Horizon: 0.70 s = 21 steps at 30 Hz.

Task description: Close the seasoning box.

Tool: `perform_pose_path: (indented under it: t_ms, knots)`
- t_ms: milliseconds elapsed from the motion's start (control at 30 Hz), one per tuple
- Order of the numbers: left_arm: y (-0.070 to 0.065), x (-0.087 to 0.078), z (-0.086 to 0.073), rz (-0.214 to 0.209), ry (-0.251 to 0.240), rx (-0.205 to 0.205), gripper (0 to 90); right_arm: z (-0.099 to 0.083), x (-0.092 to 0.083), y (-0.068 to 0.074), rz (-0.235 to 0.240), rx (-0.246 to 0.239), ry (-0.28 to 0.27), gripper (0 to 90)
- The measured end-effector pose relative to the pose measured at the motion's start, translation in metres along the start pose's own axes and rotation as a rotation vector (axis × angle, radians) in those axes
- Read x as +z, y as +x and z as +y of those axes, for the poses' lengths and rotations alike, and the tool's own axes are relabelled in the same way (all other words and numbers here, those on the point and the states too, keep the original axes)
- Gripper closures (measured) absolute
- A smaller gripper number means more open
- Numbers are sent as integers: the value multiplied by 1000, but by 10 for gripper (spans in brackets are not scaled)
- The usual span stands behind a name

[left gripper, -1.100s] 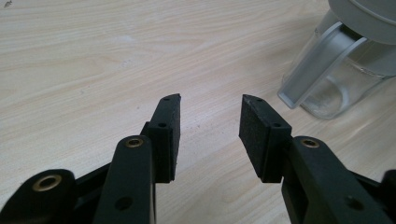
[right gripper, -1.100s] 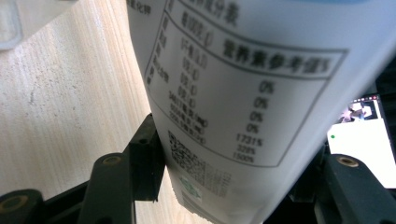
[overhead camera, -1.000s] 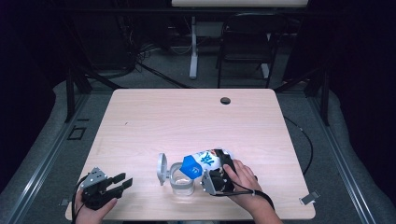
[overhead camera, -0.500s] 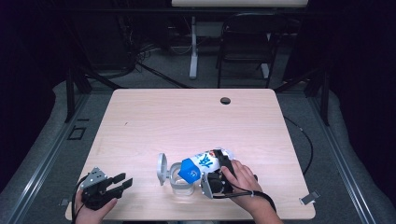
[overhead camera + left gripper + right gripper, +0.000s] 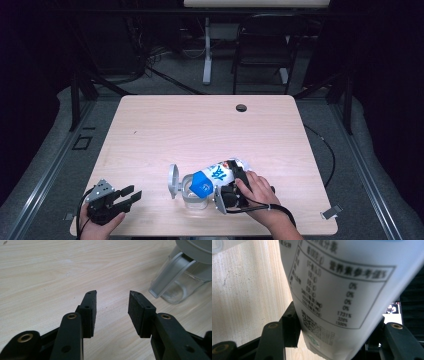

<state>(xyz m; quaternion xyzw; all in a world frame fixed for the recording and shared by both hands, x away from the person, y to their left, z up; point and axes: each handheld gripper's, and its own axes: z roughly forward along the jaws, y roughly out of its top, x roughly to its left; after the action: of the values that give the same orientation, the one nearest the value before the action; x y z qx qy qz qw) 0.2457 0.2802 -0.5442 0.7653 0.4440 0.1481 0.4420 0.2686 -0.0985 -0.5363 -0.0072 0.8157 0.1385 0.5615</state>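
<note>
A white pouch with blue print (image 5: pixel 216 175) lies tilted, its blue end over the mouth of a clear container (image 5: pixel 192 196) near the table's front edge. The container's grey lid (image 5: pixel 173 181) stands flipped open to its left. My right gripper (image 5: pixel 235 179) is shut on the pouch; in the right gripper view the pouch's printed label (image 5: pixel 342 285) sits pressed between the two jaws of the gripper (image 5: pixel 337 340). My left gripper (image 5: pixel 131 195) rests at the front left corner, open and holding nothing (image 5: pixel 112 298). The clear container (image 5: pixel 180 282) shows ahead of it to the right.
The wooden table (image 5: pixel 200 130) has a small black round grommet (image 5: pixel 241 107) near its far edge. Beyond the table stand a chair (image 5: pixel 260 55) and a stand's legs on a dark floor. Cables trail from both grippers over the front edge.
</note>
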Motion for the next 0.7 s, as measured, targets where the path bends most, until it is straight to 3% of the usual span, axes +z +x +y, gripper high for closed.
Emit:
perform_pose_path:
  t_ms: [300,500,700]
  knots:
    - [0,1,0,0,3,0,592,0,-1,-1,-2,-29,12,436]
    - [0,1,0,-1,4,1,592,1,0,0,-3,-16,-12,436]
    - [0,0,0,-1,3,1,592,2,-2,1,-23,-43,-12,436]
